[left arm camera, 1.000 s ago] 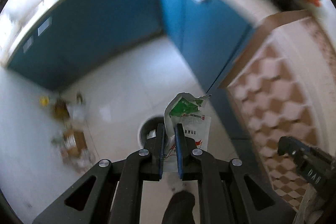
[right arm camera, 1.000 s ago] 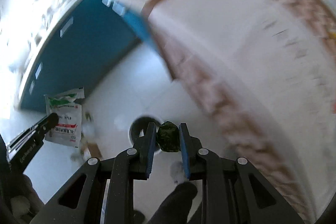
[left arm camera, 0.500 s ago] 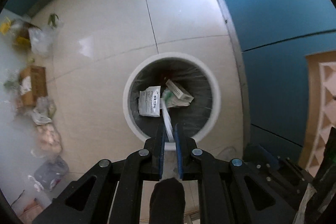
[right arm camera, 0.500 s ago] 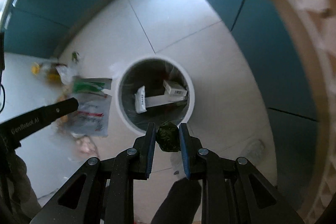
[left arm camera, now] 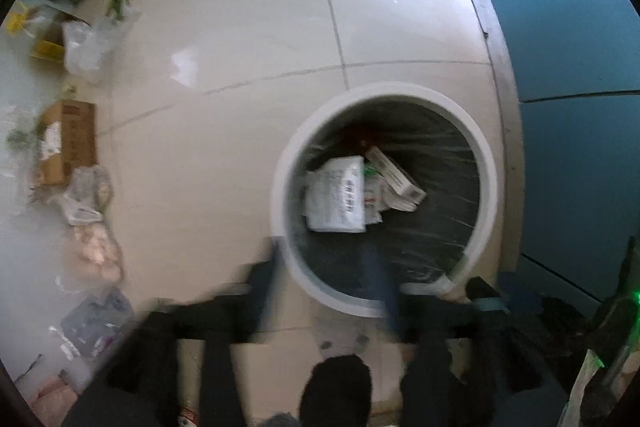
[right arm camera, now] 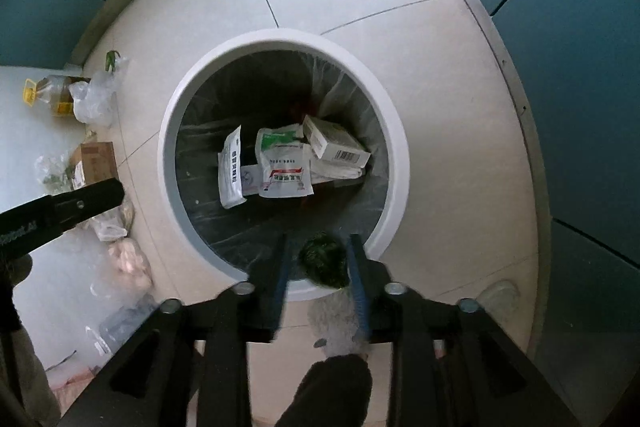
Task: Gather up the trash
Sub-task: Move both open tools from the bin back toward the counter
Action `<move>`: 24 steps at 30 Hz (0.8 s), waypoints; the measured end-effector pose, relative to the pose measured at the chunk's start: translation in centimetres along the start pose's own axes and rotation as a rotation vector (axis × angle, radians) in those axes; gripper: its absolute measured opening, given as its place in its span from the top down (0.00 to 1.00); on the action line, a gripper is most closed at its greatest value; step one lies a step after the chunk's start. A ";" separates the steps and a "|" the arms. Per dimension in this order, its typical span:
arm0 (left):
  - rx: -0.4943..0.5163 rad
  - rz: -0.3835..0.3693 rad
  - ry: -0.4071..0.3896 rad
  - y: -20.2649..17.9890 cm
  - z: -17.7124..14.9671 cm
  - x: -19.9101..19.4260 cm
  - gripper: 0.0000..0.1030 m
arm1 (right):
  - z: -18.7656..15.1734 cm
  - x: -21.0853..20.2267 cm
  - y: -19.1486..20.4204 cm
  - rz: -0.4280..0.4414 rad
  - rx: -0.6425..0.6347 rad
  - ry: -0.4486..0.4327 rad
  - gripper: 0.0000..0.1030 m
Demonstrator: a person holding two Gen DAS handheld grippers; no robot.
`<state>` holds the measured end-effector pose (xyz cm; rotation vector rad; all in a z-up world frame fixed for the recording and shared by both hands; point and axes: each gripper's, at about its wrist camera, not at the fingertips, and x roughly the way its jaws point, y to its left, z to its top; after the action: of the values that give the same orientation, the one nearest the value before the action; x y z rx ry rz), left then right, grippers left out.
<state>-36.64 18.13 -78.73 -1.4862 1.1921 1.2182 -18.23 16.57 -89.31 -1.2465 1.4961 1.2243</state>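
Note:
A round bin (left arm camera: 280,163) with a white rim and a clear liner stands on the tiled floor. Inside it lie a white and green packet (right arm camera: 284,163), a small carton (right arm camera: 336,143) and other white wrappers. My left gripper (left arm camera: 324,267) hangs blurred over the bin's near rim, its jaws opening wide with nothing between them. My right gripper (right arm camera: 318,263) is over the near rim too, and its jaws are opening. A dark green crumpled wad (right arm camera: 324,261) sits between them, close against the right pad, with a gap at the left pad. One left finger (right arm camera: 80,203) shows at the left edge of the right wrist view.
Loose trash lies on the floor left of the bin: a cardboard box (left arm camera: 66,143), plastic bags (left arm camera: 86,47), a yellow-capped oil bottle (right arm camera: 52,95) and a pinkish bag (right arm camera: 128,259). Teal cabinet fronts (left arm camera: 580,67) close off the right and far sides.
Both grippers dropped down over the bin. The left one let go of the white and green packet, which now lies in the bin. The right jaws widened around the green wad.

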 end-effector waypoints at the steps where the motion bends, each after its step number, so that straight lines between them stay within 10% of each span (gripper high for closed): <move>1: 0.001 0.036 -0.017 0.1 -0.1 -0.6 0.10 | 0.1 -0.1 0.3 -0.002 0.001 0.001 0.50; 11: -0.026 0.139 -0.106 1.8 -2.5 -7.1 0.09 | -0.8 -6.2 2.2 -0.047 -0.052 -0.051 0.02; 24: -0.001 0.161 -0.196 0.5 -9.3 -21.0 0.09 | -5.3 -21.2 3.9 -0.043 -0.057 -0.138 0.00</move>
<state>-37.04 12.21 -56.53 -1.2576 1.1946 1.4374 -18.38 15.56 -67.08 -1.2003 1.3370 1.3051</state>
